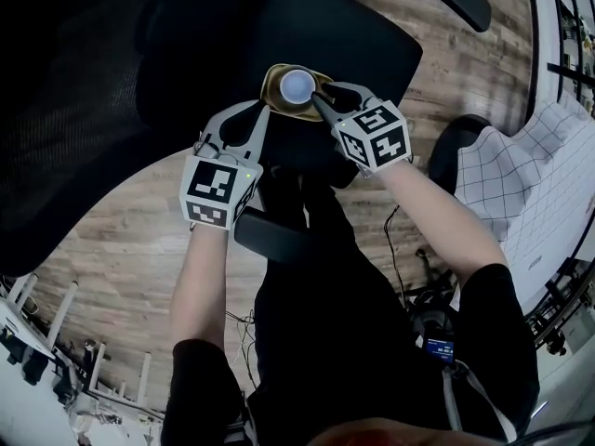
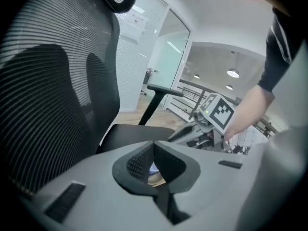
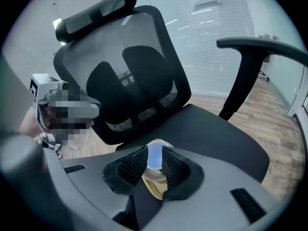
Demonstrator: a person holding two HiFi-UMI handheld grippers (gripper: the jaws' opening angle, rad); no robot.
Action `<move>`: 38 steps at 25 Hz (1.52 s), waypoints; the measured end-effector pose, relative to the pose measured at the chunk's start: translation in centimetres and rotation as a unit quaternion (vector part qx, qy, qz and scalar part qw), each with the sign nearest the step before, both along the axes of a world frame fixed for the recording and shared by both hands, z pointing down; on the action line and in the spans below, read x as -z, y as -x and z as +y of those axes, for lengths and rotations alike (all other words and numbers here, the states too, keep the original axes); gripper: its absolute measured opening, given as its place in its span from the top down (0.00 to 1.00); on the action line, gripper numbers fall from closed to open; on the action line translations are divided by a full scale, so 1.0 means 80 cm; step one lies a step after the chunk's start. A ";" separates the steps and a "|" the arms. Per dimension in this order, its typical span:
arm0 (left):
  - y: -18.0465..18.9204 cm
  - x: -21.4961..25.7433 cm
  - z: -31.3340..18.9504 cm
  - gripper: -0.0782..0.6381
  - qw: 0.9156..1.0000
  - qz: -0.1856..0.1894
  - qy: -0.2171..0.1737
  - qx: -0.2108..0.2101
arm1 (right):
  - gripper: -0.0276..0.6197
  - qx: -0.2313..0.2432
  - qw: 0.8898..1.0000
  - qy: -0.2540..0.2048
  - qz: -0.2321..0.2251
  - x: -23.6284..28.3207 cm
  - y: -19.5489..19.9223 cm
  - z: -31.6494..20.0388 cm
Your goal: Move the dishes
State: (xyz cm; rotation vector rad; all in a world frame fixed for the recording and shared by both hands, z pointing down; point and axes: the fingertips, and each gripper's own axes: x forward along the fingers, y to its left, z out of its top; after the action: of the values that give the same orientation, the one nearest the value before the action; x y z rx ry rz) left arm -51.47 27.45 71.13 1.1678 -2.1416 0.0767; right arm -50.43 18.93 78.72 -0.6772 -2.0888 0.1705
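A gold dish (image 1: 271, 89) carrying a small white cup (image 1: 297, 85) is seen over the black chair seat (image 1: 372, 45), toward twelve o'clock in the head view; whether it rests there cannot be told. Its rim at nine o'clock is pinched by the closed left gripper (image 1: 264, 111). At three o'clock the right gripper (image 1: 322, 98) is held narrowly apart, with the rim between its pads but not pressed.
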 end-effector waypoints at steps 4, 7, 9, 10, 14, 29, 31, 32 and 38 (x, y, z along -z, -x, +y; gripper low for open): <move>-0.007 -0.037 0.000 0.88 0.999 0.005 0.026 -0.025 | 0.82 -0.009 1.000 -0.013 0.019 -0.028 0.007 0.000; -0.005 -0.052 0.003 0.88 0.999 0.018 0.027 -0.021 | 0.81 -0.016 0.999 -0.024 0.038 -0.050 0.010 0.002; -0.003 -0.054 0.005 0.88 0.999 0.020 0.025 -0.018 | 0.81 -0.022 0.998 -0.029 0.050 -0.062 0.012 0.004; -0.004 -0.054 0.005 0.88 0.999 0.020 0.025 -0.018 | 0.81 -0.025 0.998 -0.031 0.055 -0.068 0.013 0.004; -0.008 -0.056 0.005 0.88 0.999 0.021 0.028 -0.020 | 0.81 -0.044 0.996 -0.034 0.070 -0.083 0.017 0.001; -0.001 -0.017 0.013 0.88 0.999 -0.006 0.030 -0.020 | 0.90 -0.075 0.993 -0.042 0.082 -0.076 0.025 0.003; 0.000 -0.002 0.015 0.88 0.999 -0.009 0.029 -0.018 | 0.90 -0.077 0.993 -0.039 0.081 -0.058 0.024 0.004; 0.001 0.008 0.014 0.88 0.999 -0.011 0.028 -0.017 | 0.90 -0.077 0.993 -0.037 0.080 -0.047 0.023 0.004; -0.008 0.075 0.006 0.88 0.999 -0.020 0.016 -0.020 | 0.90 -0.082 0.994 -0.028 0.065 0.037 0.011 0.002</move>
State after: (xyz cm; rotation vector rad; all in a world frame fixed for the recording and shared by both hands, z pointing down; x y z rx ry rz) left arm -50.82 27.96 65.12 1.1993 -2.1449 0.1537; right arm -51.32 19.07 75.80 -0.4476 -2.0161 0.2401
